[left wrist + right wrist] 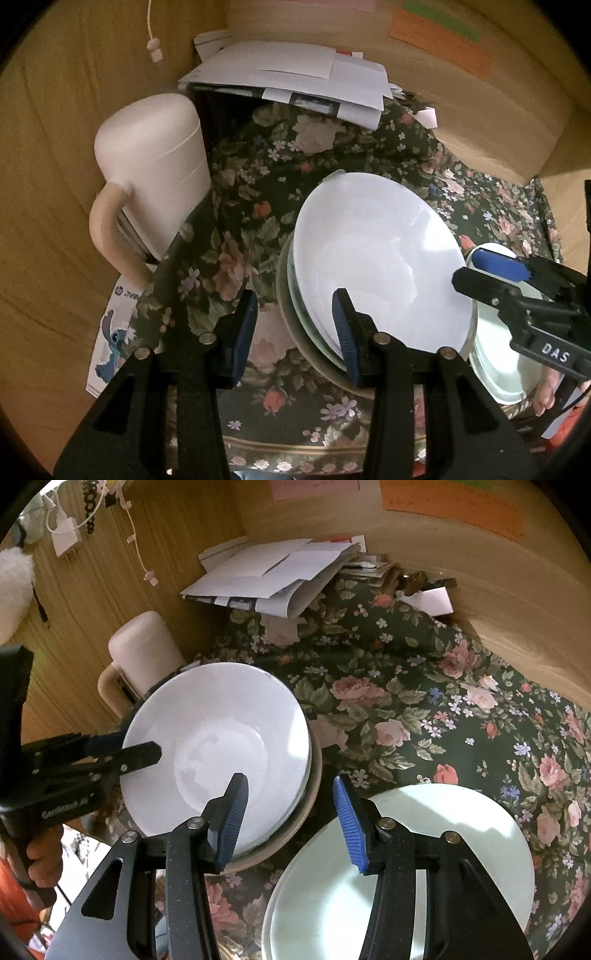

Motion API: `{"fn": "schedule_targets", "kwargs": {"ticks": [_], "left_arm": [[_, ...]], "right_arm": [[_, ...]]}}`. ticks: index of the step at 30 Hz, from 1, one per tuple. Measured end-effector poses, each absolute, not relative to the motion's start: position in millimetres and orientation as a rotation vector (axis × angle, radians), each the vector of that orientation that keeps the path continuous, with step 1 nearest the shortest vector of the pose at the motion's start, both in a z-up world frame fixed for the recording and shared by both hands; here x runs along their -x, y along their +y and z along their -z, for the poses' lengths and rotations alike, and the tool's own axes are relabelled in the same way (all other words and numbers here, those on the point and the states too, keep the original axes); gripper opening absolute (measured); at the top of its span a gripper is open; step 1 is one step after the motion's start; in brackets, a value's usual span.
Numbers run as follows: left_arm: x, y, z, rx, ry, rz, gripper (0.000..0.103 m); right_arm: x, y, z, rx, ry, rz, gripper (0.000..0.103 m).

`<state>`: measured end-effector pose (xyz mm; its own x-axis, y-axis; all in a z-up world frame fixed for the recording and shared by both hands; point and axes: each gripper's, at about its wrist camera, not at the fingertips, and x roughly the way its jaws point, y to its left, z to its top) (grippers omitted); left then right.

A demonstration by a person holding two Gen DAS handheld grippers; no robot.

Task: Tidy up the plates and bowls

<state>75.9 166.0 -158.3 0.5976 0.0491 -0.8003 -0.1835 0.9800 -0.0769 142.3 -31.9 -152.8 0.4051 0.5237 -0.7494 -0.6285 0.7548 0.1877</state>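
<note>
The left hand-held gripper (295, 328) sits lowest in its own view, its blue pads spread with nothing pinched. One pad hangs over the floral cloth (236, 206) and the other over the near rim of the white plate (376, 266). That plate tops a stack that ends in a tan bowl (325, 363), lying at about 3 o'clock from the gripper's gap. In the right wrist view the same white plate (218, 746) lies at 10 o'clock from the right hand-held gripper (291, 819), whose pads also stand apart and hold nothing. Its left pad is over the stack's edge; its right pad is over the rim of a pale green plate (443, 834), which lies at 5 o'clock on the counter, just beside the stack. A pink jug (155, 173) with a handle stands at 10 o'clock of the left view, near the wooden wall. Loose papers (295, 74) are piled at 12 o'clock, at the counter's far end. A hand (42, 856) grips the left tool's handle at the left edge of the right view.
</note>
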Motion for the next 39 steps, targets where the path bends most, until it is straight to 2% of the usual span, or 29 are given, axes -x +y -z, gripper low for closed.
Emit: {"fn": "schedule_targets", "kwargs": {"ticks": [22, 29, 39], "left_arm": [[-79, 157, 182, 0.218, 0.914, -0.083, 0.046], [-82, 156, 182, 0.23, 0.908, -0.117, 0.046], [-84, 159, 179, 0.272, 0.921, -0.118, 0.046]], "right_arm": [[-154, -6, 186, 0.148, 1.016, -0.756, 0.044], [-159, -7, 183, 0.116, 1.026, -0.741, 0.039], [-156, -12, 169, 0.094, 0.987, -0.727, 0.039]]}}
